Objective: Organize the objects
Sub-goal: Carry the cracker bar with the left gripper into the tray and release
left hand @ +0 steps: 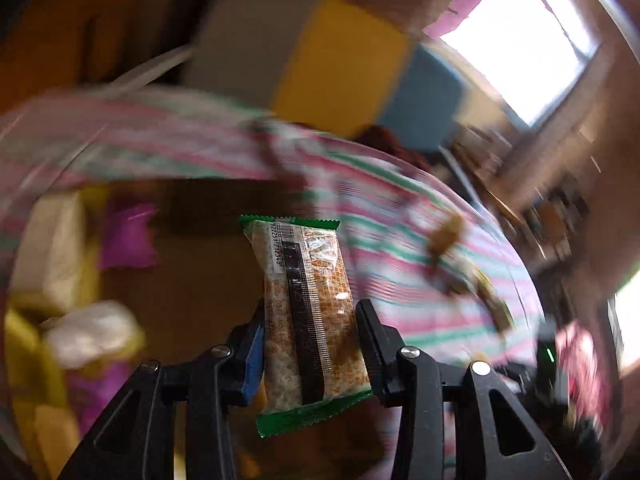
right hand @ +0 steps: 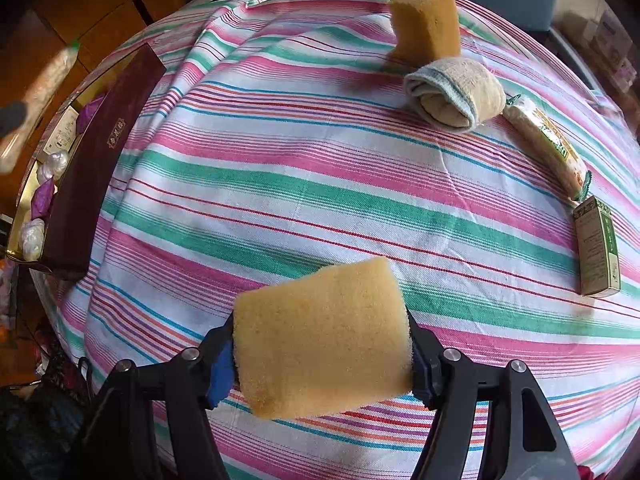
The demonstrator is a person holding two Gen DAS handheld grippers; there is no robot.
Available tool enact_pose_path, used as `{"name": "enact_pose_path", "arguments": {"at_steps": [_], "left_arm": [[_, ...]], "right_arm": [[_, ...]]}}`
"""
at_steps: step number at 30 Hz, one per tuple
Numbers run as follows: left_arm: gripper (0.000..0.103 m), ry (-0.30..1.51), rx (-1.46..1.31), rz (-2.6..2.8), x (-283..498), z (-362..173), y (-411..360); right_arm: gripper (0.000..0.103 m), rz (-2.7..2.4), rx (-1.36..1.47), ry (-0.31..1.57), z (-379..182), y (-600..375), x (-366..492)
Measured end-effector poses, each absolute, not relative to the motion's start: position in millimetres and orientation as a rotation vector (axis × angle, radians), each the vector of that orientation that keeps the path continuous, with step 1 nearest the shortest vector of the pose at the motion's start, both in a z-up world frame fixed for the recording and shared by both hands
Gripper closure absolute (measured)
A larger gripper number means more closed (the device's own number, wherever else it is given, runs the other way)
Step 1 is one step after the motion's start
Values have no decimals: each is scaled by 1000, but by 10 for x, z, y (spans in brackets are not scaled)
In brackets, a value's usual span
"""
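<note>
My left gripper [left hand: 310, 320] is shut on a snack packet [left hand: 308, 304] with green crimped ends, held in the air near the left edge of the striped tablecloth [left hand: 400, 216]; the view is motion-blurred. The same packet shows blurred at the far left of the right wrist view [right hand: 44, 84]. My right gripper [right hand: 320, 344] is shut on a yellow sponge [right hand: 324, 336] above the striped tablecloth [right hand: 304, 152]. A second sponge [right hand: 426, 26], a rolled towel [right hand: 454, 94], another snack packet [right hand: 546, 142] and a small green-and-white box [right hand: 596, 246] lie on the far and right side.
A dark maroon box [right hand: 96, 160] stands at the table's left edge, with a gold-lined tray [right hand: 18, 216] holding purple and white wrapped items beside it. The tray's contents appear blurred in the left wrist view [left hand: 80, 320]. A bright window [left hand: 520, 40] is beyond.
</note>
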State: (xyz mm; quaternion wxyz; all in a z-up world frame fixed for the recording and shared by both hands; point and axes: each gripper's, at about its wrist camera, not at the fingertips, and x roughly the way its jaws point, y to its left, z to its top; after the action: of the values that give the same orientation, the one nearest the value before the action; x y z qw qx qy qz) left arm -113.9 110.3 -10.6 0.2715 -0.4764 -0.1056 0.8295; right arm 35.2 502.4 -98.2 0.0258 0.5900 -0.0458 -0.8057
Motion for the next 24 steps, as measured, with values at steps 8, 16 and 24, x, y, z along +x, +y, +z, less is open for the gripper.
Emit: {"name": "enact_pose_path", "arguments": {"at_steps": [8,16,24], "left_arm": [[62,-451,-1465,2277,-1628,-538,608],[62,-342,-1554,2306,-1744,-854,715],[61,-209,-1587,2355,-1825,-930,772]], "right_arm": [[30,-2489,1819,-146,-936,5121,386],[27,-2487,1816,-144,-904,5130,398],[24,-2484,1811,-131,-851,5201,429]]}}
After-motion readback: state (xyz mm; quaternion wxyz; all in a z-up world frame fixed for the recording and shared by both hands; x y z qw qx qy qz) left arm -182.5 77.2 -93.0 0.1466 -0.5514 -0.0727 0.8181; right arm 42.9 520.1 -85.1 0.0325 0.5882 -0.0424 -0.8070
